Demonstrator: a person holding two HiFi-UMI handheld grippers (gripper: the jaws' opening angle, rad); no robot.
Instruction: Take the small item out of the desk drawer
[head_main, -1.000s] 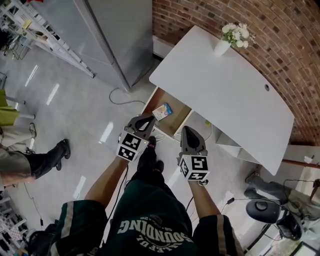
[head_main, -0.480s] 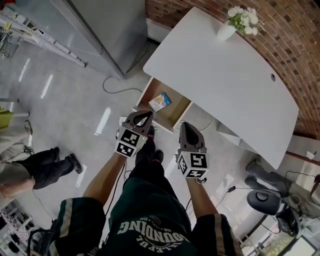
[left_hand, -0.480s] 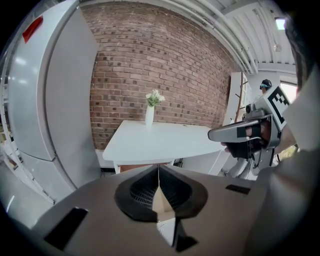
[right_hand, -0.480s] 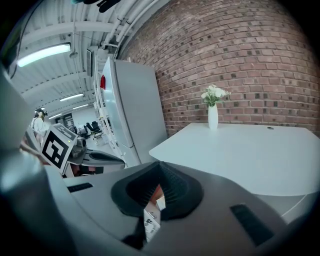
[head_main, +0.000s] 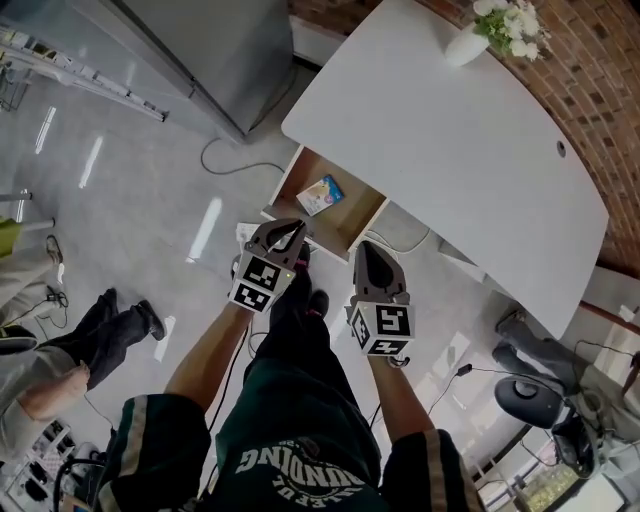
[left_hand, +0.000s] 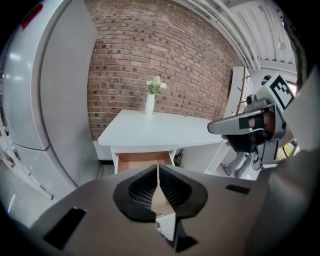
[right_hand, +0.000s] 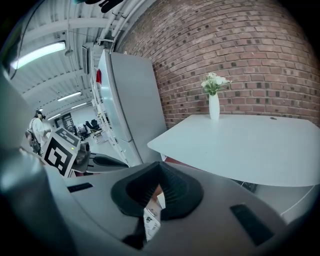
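Grey polished floor (head_main: 130, 190) and a red brick wall (head_main: 605, 100) surround a white desk (head_main: 450, 150) whose wooden drawer (head_main: 355, 215) stands pulled open. A small blue-and-white packet (head_main: 320, 194) lies flat inside the drawer. Just in front of the drawer hover the left gripper (head_main: 296, 229) and the right gripper (head_main: 365, 248), each with jaws pressed together, holding nothing. A white vase of flowers (head_main: 470, 42) stands on the desk.

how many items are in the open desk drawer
1: a small blue and white packet lies in the open wooden drawer under the white desk. The drawer's rear is hidden beneath the desktop, so more could be there.
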